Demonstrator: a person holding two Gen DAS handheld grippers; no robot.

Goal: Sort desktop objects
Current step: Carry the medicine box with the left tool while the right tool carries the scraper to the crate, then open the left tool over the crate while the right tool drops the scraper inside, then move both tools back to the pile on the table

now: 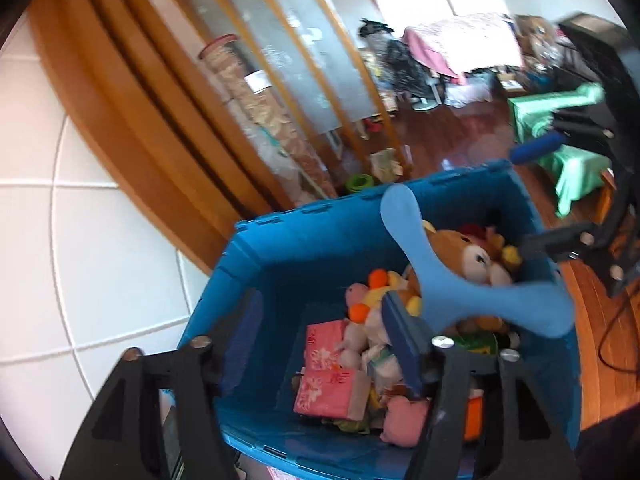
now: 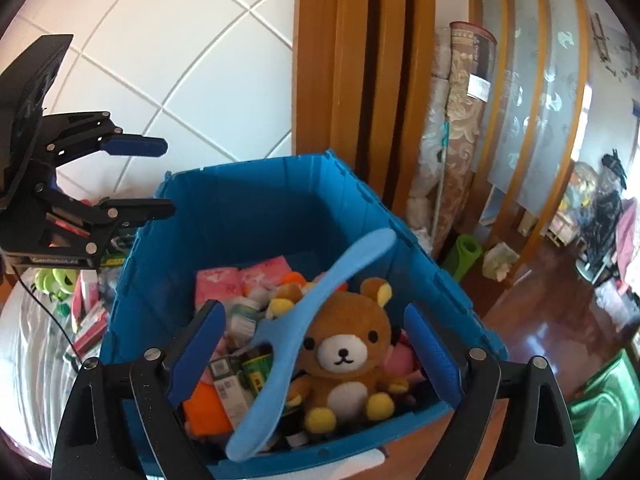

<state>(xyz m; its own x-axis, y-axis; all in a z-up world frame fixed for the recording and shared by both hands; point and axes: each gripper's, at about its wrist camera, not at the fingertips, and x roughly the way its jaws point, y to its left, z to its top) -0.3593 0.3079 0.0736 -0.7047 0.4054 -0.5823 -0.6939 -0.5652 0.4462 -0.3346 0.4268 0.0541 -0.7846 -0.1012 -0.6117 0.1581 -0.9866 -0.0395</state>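
A: Left wrist view: left gripper spread, nothing between its pads. Blue hanger in mid-air above the blue crate, apparently just released to drop in.

B: Right wrist view: right gripper spread wide, empty; hanger over the bear plush near the crate's front edge. Packet labels unreadable.

Matt blue plastic crate, plush cloth bear, glossy wooden floor

No text or label can be read.
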